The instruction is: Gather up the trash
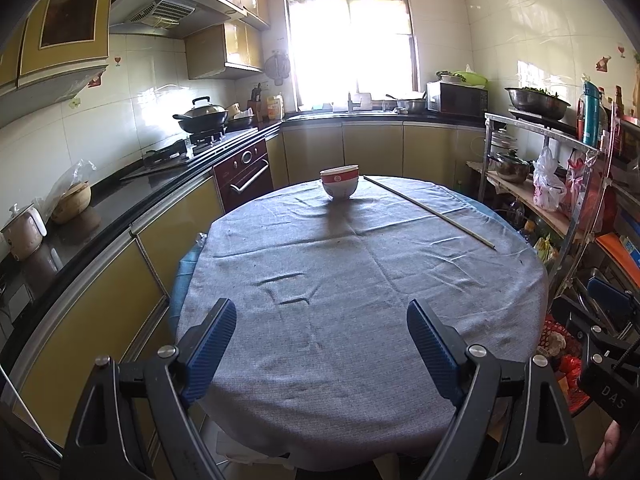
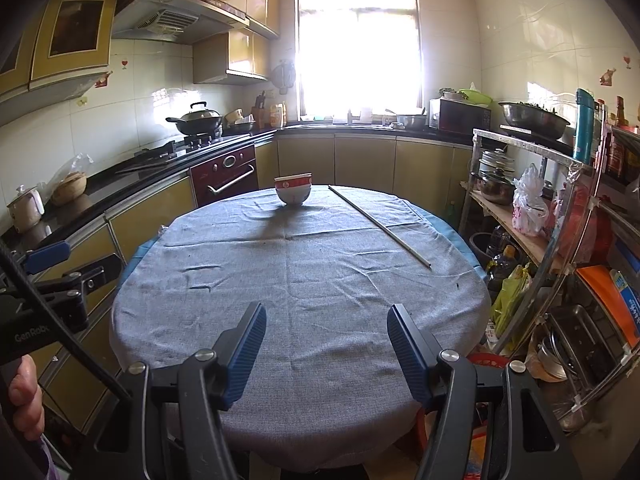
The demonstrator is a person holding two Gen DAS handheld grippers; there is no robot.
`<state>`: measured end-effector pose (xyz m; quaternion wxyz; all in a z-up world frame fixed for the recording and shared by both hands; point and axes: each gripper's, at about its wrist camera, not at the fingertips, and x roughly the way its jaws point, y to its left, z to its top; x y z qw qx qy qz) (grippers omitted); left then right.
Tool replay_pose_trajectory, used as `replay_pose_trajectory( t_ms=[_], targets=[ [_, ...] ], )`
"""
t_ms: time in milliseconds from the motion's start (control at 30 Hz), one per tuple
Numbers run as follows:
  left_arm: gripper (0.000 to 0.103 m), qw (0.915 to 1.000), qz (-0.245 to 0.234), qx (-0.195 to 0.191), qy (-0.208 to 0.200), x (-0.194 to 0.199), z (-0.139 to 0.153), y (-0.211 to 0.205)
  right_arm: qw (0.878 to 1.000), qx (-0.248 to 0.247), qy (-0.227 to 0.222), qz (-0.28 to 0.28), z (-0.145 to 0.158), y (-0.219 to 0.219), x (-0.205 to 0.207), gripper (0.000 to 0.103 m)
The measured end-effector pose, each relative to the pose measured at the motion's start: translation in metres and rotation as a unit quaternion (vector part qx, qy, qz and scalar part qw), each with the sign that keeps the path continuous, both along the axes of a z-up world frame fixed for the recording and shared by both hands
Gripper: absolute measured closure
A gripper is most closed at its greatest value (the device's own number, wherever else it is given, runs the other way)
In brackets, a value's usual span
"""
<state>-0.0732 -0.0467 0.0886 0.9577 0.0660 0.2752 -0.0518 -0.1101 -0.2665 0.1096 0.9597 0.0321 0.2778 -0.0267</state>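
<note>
Left wrist view: the left gripper (image 1: 322, 322) hovers level over the table's (image 1: 360, 340) near edge, its jaws spread wide and holding nothing. At 12 o'clock a red-banded bowl (image 1: 339, 182) stands on the wrinkled grey cloth; a thin stick (image 1: 430, 211) lies at 1 o'clock.

Right wrist view: the right gripper (image 2: 326, 330) hovers likewise, jaws apart and empty. The bowl (image 2: 293, 189) sits at 12 o'clock, the stick (image 2: 380, 226) at 1 o'clock, well apart from both grippers.

A single pale chopstick (image 1: 430, 211) lies flat, slanting across the upper right of the grey cloth; a red-banded bowl (image 1: 339, 182) stands upright at top centre.
</note>
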Motion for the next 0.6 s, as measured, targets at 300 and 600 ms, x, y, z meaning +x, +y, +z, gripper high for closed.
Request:
replay_pose_trajectory(
  t_ms=[300, 600],
  targets=[
    [0.015, 1.0, 0.004, 0.001, 0.0, 0.0011, -0.0011, 0.0023, 1.0, -0.001, 0.002, 0.002, -0.0026, 0.001, 0.0009, 0.036],
    [0.016, 1.0, 0.007, 0.002, 0.002, 0.003, -0.0013, 0.005, 1.0, -0.002, 0.005, 0.003, -0.0051, 0.0017, 0.0038, 0.036]
  ],
)
